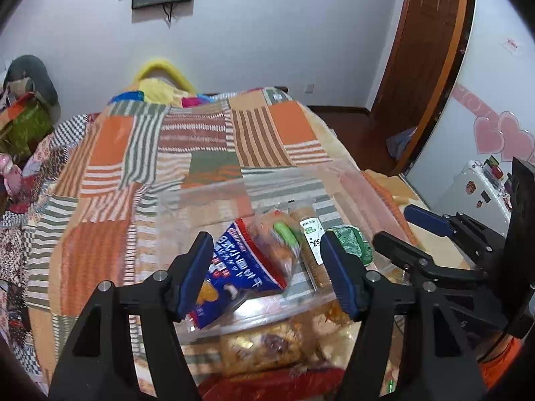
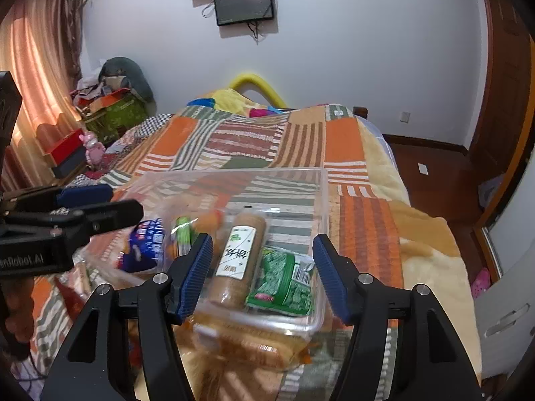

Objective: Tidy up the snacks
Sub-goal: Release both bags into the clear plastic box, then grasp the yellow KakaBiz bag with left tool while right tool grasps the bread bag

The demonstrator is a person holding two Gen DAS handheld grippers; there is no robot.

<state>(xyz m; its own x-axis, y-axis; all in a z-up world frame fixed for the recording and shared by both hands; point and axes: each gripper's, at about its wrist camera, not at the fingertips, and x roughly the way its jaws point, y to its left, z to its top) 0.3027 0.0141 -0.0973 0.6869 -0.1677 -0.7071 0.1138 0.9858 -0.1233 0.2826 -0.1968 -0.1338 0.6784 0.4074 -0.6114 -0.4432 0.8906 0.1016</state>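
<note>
A clear plastic bin [image 1: 214, 190] [image 2: 321, 200] sits on the bed. Inside lie a blue snack bag [image 1: 240, 260] [image 2: 147, 244], an orange bag with a green stripe [image 1: 277, 237] [image 2: 182, 230], a brown cylinder pack [image 1: 309, 244] [image 2: 240, 250] and a green packet [image 1: 351, 242] [image 2: 284, 277]. My left gripper [image 1: 267, 274] is open above the blue bag, which tilts against the bin's near wall. My right gripper [image 2: 264, 274] is open over the brown pack and green packet. More orange and red snack bags [image 1: 264, 344] [image 2: 247, 344] lie in front of the bin.
The bed has an orange striped patchwork blanket [image 1: 187, 153] [image 2: 301, 140]. Boxes and clutter [image 2: 110, 113] stand at the far left by the curtain. A wooden door [image 1: 424, 40] and floor lie to the right. A white fridge [image 1: 481, 187] stands at the right.
</note>
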